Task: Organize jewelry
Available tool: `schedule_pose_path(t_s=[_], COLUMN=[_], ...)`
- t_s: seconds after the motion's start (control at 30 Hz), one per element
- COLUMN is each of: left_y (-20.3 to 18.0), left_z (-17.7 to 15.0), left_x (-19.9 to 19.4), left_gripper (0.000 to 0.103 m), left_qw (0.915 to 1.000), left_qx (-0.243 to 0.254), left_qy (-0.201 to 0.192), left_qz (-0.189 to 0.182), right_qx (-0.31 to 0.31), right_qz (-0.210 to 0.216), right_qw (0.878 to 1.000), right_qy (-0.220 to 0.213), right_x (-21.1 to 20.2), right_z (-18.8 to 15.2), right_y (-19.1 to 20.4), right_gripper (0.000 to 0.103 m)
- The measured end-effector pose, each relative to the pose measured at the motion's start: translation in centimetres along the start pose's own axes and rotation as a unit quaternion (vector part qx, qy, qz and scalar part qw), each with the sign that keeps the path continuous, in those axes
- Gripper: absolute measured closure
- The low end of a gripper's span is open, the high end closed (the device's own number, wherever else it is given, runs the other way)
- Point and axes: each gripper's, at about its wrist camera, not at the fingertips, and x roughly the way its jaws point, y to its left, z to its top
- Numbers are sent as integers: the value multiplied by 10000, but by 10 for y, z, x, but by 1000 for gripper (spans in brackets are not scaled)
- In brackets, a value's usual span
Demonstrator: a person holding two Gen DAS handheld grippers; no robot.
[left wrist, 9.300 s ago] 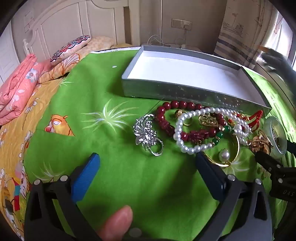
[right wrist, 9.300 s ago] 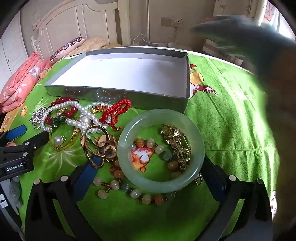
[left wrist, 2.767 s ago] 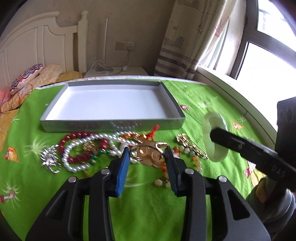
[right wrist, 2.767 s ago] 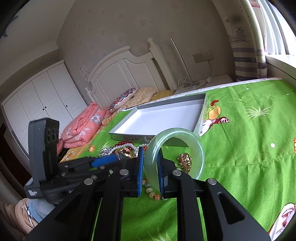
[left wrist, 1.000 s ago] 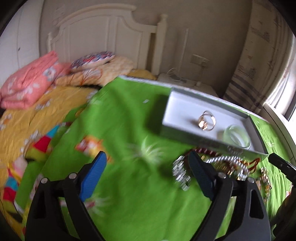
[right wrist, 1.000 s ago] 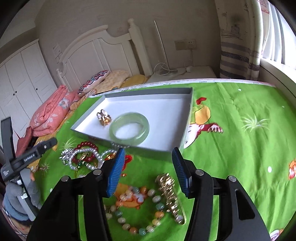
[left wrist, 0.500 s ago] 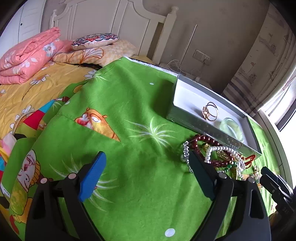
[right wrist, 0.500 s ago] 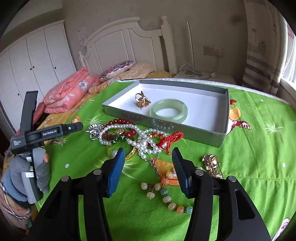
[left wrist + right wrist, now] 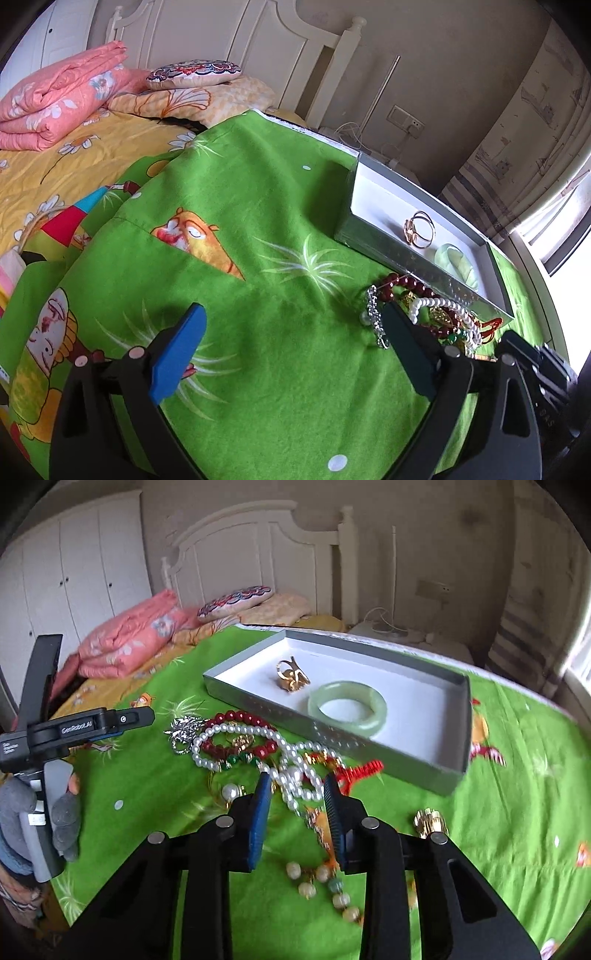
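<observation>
Barely begun: only a gold ring [image 9: 293, 674] and a green bangle [image 9: 348, 708] lying in the grey box [image 9: 458, 734]. Left on the green blanket [image 9: 155, 782], just in front of the box: pearl strand [image 9: 295, 775], red beads [image 9: 236, 716], silver brooch [image 9: 183, 729], red cord [image 9: 360, 770], pastel bead string [image 9: 325, 878], gold piece [image 9: 430, 821]. Right gripper [image 9: 297, 794] closing around the pearl strand, not yet pinching. Left gripper [image 9: 291, 328] spread wide and opening, empty, beside the brooch.

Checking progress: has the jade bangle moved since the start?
Yes. The jade bangle went from the green cloth into the grey box.
</observation>
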Motion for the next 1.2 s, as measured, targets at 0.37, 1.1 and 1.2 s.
schedule_pose_path(t_s=[0.37, 1.1, 1.2], left_y=[2, -26, -48], left_z=[2, -11, -19], left_x=[0, -3, 0], left_gripper=[7, 8, 8], left_qw=[10000, 9966, 9905], left_qx=[-35, 802, 1371], left_qy=[16, 40, 94], left_qz=[-12, -206, -81], right_qx=[-532, 117, 279], right_qz=[-186, 182, 199], right_qw=[9967, 9979, 9969], right_qy=[592, -604, -712], right_x=[48, -26, -36], right_z=[22, -3, -15], right_y=[10, 1, -7], right_gripper=[74, 90, 90])
